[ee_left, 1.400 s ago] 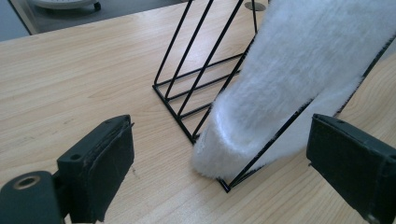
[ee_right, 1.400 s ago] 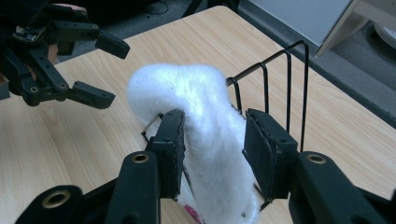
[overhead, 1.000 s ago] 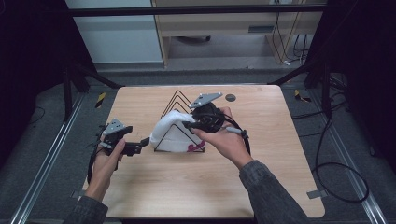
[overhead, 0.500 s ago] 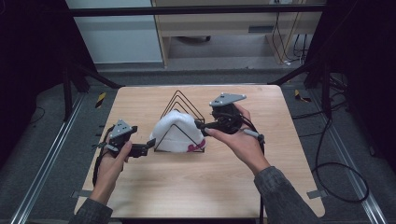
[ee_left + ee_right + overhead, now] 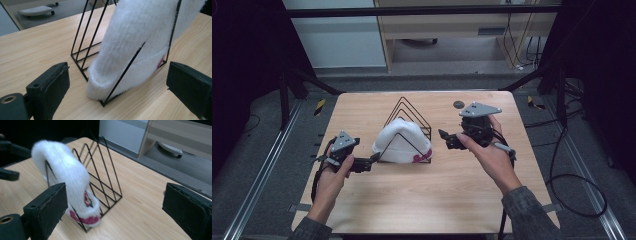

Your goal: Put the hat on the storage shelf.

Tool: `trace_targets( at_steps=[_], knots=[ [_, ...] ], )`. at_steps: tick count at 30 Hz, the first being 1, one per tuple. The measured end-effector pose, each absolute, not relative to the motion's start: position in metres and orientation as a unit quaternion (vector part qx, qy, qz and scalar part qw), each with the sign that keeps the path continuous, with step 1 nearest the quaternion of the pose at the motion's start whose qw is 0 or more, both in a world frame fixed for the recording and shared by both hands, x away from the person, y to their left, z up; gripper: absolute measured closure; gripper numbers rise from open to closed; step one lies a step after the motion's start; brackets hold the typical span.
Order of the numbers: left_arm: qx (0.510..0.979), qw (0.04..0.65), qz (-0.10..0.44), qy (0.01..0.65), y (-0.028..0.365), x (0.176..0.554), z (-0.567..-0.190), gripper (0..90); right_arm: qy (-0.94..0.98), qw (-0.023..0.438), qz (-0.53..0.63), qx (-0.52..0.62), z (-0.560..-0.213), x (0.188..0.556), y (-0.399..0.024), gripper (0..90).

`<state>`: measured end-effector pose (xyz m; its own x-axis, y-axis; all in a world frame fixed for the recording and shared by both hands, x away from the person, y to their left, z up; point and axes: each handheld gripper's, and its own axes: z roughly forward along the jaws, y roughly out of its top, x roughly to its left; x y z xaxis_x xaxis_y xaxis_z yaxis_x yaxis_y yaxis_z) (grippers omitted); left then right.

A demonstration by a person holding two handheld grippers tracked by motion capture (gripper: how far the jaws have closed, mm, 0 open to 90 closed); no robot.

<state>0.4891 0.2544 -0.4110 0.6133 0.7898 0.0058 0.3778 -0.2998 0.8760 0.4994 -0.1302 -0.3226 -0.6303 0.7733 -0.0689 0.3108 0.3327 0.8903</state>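
A white fluffy hat with a pink-red trim leans in the front slot of a black wire rack at the middle of the table. My left gripper lies just left of the hat, open, its jaws apart from the fluff. The left gripper view has the hat close ahead between the wide jaws. My right gripper hangs right of the rack, open and with nothing in it; its jaws have just been opening. Its own view looks at the hat and the rack.
A small dark round disc lies near the table's far edge. Metal rails run along both sides of the table. Cables trail on the floor at the right, and a low shelf unit stands beyond the far edge.
The right gripper let go of the hat, opened wide and drew back to the right. The hat now rests in the rack. The left gripper edged slightly toward the hat.
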Motion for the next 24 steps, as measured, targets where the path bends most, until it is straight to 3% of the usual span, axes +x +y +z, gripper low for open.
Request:
trace_targets(
  at_steps=[8, 24],
  knots=[
    [0.740, 0.487, 0.235, 0.401, 0.259, 0.488, -0.410, 4.8, 0.771, 0.267, 0.439, 0.375, -0.343, 0.492, -0.170, 10.3],
    [0.787, 0.426, 0.218, 0.390, 0.269, 0.488, -0.441, 4.5, 0.754, 0.254, 0.410, 0.446, -0.416, 0.466, -0.244, 10.9]
  ],
)
